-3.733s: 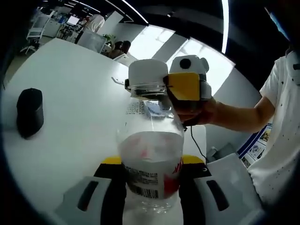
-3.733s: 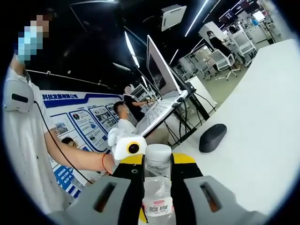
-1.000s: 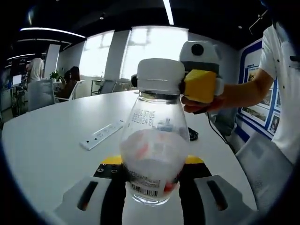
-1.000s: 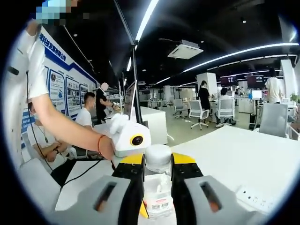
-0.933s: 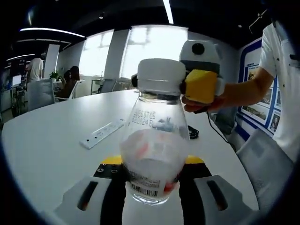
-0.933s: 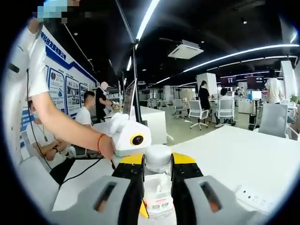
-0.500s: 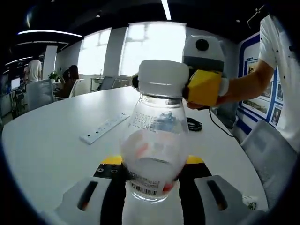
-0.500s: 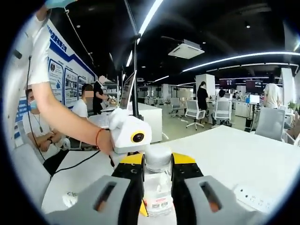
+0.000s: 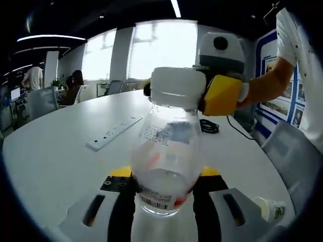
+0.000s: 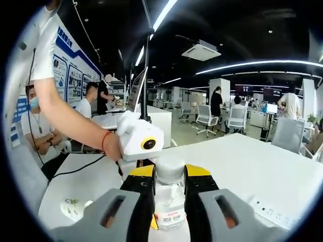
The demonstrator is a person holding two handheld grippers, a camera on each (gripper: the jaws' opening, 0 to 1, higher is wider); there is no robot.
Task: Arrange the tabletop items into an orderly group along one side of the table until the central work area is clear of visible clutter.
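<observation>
A: Where is the bottle?

B: The clear bottle point(image 9: 166, 156) is held between both claws above the white counter point(image 9: 55, 156). In the left gripper view the left claw point(image 9: 164, 201) is clamped on its lower body, at the label with the barcode. The right claw point(image 9: 214, 93) comes in from the right and grips the white cap point(image 9: 176, 88).

A: And from the other side?

B: In the right gripper view the right claw point(image 10: 169, 194) has its jaws pressed against the cap point(image 10: 170, 169), with the bottle's neck point(image 10: 169, 201) between them. The left claw's white housing point(image 10: 141, 141) sits just behind, held by a hand point(image 10: 112, 146).

A: What else lies on the counter?

B: A white power strip point(image 9: 113, 133) lies toward the far left, a black cable point(image 9: 209, 126) near the far right edge, and a paper cup point(image 9: 270, 209) on its side by the near right edge.
</observation>
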